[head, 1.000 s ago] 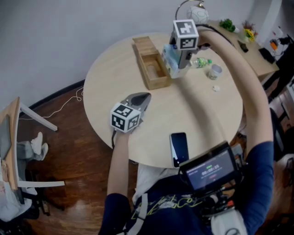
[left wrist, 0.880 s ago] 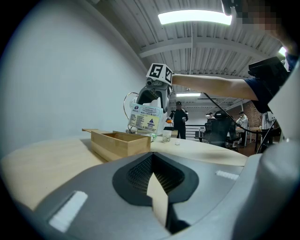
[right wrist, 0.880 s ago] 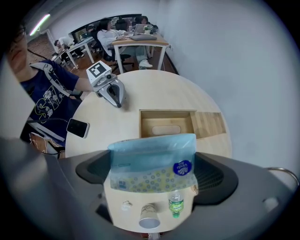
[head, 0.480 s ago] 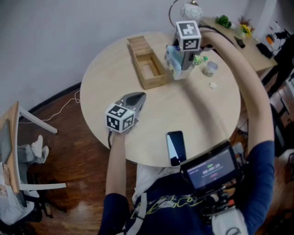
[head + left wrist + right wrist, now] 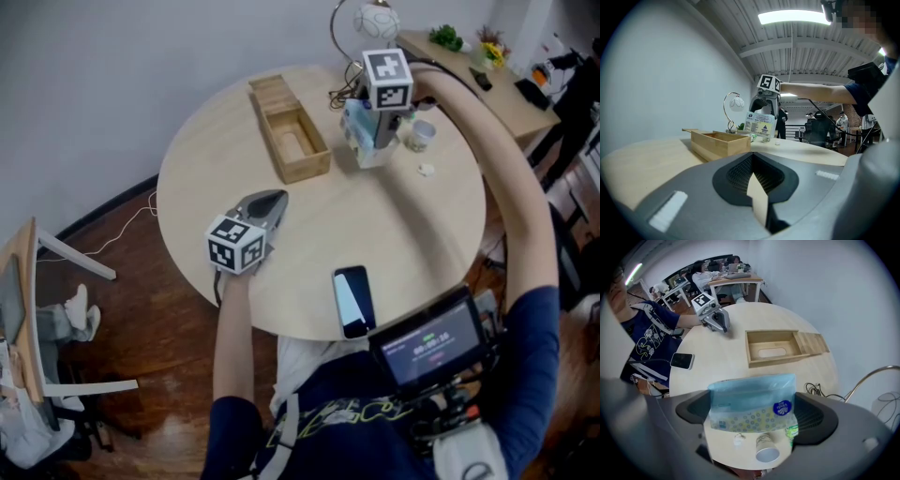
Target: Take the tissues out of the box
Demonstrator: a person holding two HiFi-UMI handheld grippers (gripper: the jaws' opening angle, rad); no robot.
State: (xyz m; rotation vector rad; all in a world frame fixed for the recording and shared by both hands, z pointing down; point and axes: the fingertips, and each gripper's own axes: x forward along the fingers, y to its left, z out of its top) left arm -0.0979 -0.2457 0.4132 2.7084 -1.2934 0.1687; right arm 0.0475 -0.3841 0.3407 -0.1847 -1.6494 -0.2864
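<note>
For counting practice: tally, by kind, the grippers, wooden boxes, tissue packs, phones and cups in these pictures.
grippers: 2 (left gripper, right gripper)
wooden box: 1
tissue pack: 1
phone: 1
cup: 1
Total: 6

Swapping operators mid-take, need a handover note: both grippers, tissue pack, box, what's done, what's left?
Right gripper: shut on the tissue pack, held over the table, to the right of the wooden box in the head view.
Left gripper: shut, empty, resting on the table near the person's edge.
Wooden box: lid slid back, compartment empty.
Done: the pack is out of the box.
Left: probably set the pack down on bare table and release. A paper cup stands close by, so mind it.
</note>
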